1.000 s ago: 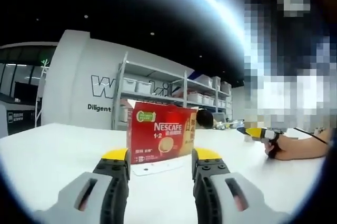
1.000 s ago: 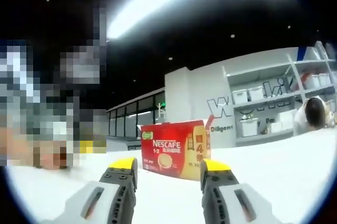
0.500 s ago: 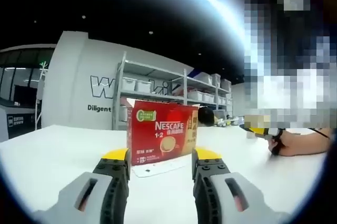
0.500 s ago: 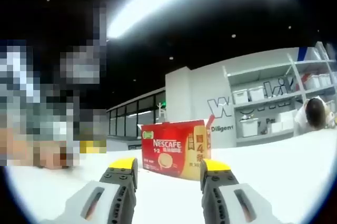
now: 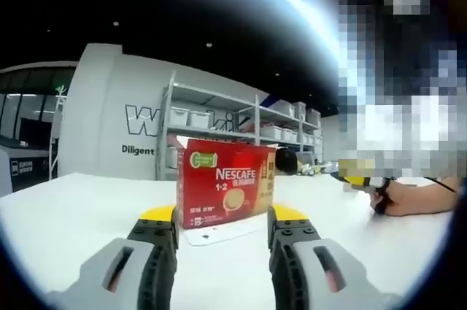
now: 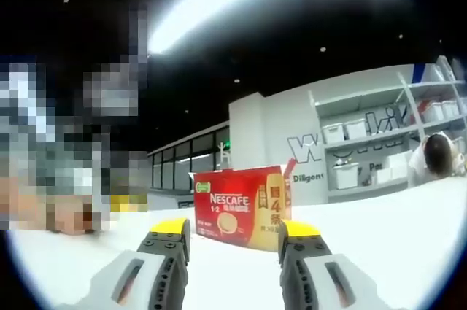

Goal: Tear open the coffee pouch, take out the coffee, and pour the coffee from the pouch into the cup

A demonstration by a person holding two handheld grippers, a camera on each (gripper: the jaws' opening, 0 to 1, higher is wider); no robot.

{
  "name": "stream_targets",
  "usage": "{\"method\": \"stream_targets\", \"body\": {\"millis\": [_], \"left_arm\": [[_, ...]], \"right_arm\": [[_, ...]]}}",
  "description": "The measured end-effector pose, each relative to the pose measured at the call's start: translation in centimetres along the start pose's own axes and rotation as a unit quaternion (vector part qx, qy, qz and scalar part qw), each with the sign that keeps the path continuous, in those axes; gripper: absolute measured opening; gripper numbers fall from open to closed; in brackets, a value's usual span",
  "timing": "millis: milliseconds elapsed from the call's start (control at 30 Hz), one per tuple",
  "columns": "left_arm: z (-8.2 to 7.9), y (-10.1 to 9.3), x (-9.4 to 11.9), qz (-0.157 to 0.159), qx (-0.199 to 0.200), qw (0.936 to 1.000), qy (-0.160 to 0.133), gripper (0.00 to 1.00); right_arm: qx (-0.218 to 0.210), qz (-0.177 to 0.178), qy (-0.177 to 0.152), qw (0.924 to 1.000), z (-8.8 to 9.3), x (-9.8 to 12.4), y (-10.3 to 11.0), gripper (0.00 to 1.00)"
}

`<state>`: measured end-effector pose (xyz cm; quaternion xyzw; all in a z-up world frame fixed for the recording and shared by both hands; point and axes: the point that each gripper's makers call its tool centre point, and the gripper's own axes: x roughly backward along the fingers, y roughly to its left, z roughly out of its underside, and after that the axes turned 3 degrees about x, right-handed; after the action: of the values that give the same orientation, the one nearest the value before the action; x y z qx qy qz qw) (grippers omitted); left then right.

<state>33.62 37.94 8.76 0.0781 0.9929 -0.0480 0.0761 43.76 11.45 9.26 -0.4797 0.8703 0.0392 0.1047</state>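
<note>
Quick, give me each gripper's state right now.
Left gripper: open, holding nothing, facing the red Nescafe box.
Right gripper: open, holding nothing, facing the same box.

Bare table [image 5: 66, 215] flanks the coffee box [image 5: 225, 184] standing ahead.

At frame centre a red Nescafé box [image 5: 225, 185] stands on the white table [image 5: 66, 215], beyond the left gripper [image 5: 222, 215], jaws apart.

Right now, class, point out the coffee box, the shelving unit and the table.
coffee box [image 5: 222, 184], left gripper view, red front face.
shelving unit [image 5: 219, 117], left gripper view, upper shelf.
table [image 6: 394, 237], right gripper view, bare white top.
</note>
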Motion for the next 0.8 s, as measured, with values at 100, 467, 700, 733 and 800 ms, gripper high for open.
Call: {"method": "stream_targets", "body": {"millis": [100,467,700,733,800], "left_arm": [[0.1,0.7,-0.5,-0.011,0.006,0.9999,-0.001,0.51],[-0.1,0.1,-0.6,-0.005,0.001,1.0000,-0.002,0.51],[-0.1,0.1,-0.6,-0.003,0.002,1.0000,-0.002,0.51],[-0.1,0.2,-0.7,-0.003,0.002,1.0000,-0.002,0.51],[-0.2,0.2,-0.7,-0.003,0.002,1.0000,-0.002,0.51]], "right_arm": [[0.002,-0.001,0.002,1.0000,0.0,0.0,0.3,0.49],[0.005,-0.003,0.011,0.9999,0.3,-0.2,0.2,0.50],[0.004,0.000,0.008,1.0000,0.4,-0.8,-0.5,0.51],[0.004,0.001,0.008,1.0000,0.4,-0.8,-0.5,0.51],[0.003,0.001,0.008,1.0000,0.4,-0.9,-0.5,0.51]]}}
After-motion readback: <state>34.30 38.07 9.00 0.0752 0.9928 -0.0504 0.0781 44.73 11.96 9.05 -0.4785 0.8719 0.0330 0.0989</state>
